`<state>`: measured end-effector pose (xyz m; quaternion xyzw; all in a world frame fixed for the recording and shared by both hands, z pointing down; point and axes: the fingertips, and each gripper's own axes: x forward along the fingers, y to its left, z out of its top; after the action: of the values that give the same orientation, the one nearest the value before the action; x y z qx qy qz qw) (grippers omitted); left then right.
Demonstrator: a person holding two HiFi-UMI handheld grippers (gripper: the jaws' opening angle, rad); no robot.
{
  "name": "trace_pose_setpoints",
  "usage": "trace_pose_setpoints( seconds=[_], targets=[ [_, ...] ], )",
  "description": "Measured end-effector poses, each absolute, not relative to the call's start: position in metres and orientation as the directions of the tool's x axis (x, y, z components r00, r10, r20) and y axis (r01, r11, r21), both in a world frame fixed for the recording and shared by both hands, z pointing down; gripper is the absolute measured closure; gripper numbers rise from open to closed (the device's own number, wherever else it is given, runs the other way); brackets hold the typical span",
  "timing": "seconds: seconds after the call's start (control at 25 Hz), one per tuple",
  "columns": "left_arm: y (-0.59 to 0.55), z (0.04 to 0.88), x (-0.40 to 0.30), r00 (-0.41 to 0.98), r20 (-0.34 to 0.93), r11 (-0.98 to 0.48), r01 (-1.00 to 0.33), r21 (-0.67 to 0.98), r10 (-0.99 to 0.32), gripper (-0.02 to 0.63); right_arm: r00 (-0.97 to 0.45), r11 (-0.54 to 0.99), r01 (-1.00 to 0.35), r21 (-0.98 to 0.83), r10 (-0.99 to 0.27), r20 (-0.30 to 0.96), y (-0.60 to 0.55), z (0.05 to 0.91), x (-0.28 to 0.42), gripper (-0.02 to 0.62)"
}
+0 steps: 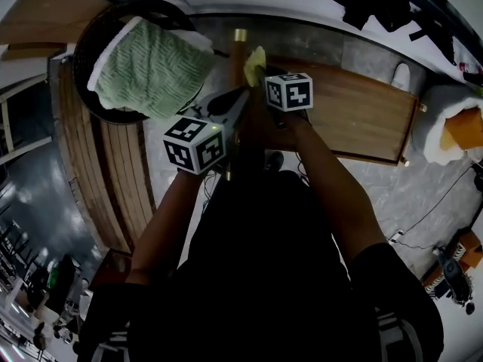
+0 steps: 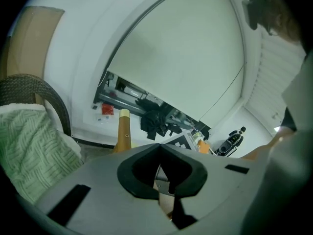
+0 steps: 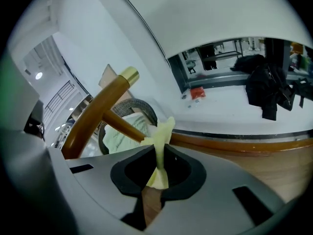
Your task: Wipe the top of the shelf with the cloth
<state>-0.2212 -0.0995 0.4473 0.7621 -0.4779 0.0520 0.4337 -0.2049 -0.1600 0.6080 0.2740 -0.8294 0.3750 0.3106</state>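
A pale yellow cloth (image 1: 254, 62) (image 3: 162, 136) is pinched in my right gripper (image 1: 259, 74) (image 3: 157, 151), which is shut on it, with a tuft sticking up past the jaws. The wooden shelf top (image 1: 362, 111) (image 3: 279, 168) lies just right of and below that gripper. I cannot tell whether the cloth touches the wood. My left gripper (image 1: 235, 105) (image 2: 159, 148) is held close beside the right one, to its left. Its jaws are shut with nothing between them.
A wooden post with a brass tip (image 1: 239, 40) (image 2: 122, 130) (image 3: 100, 112) rises between the grippers. A dark wicker basket (image 1: 98, 32) holds a green woven towel (image 1: 151, 66) (image 2: 29, 151) at the left. Slatted wood (image 1: 113, 172) runs below it. An orange thing in white wrapping (image 1: 460, 127) sits at the right edge.
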Motion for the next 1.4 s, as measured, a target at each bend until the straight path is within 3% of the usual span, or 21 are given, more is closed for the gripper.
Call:
trace_pose_setpoints(
  seconds=[0.4,0.84,1.4],
  targets=[
    [-0.106,0.448,-0.198,0.606,0.459,-0.207,-0.722,0.660,-0.650,0.594,-0.584,0.587,-0.721,-0.367,-0.231,0.778,-0.166,0.629,-0.187,0.549],
    [-0.115,0.450,-0.139,0.613,0.481,-0.210,-0.727,0.654,-0.627,0.594,-0.598,0.567,-0.726,-0.390,-0.241,0.764,-0.178,0.629,-0.134,0.549],
    [-0.134,0.474,-0.044,0.581,0.534,-0.157,-0.753,0.639,-0.614,0.594,-0.580,0.550,-0.746,-0.376,-0.258,0.773,-0.206,0.624,-0.021,0.549]
  ],
)
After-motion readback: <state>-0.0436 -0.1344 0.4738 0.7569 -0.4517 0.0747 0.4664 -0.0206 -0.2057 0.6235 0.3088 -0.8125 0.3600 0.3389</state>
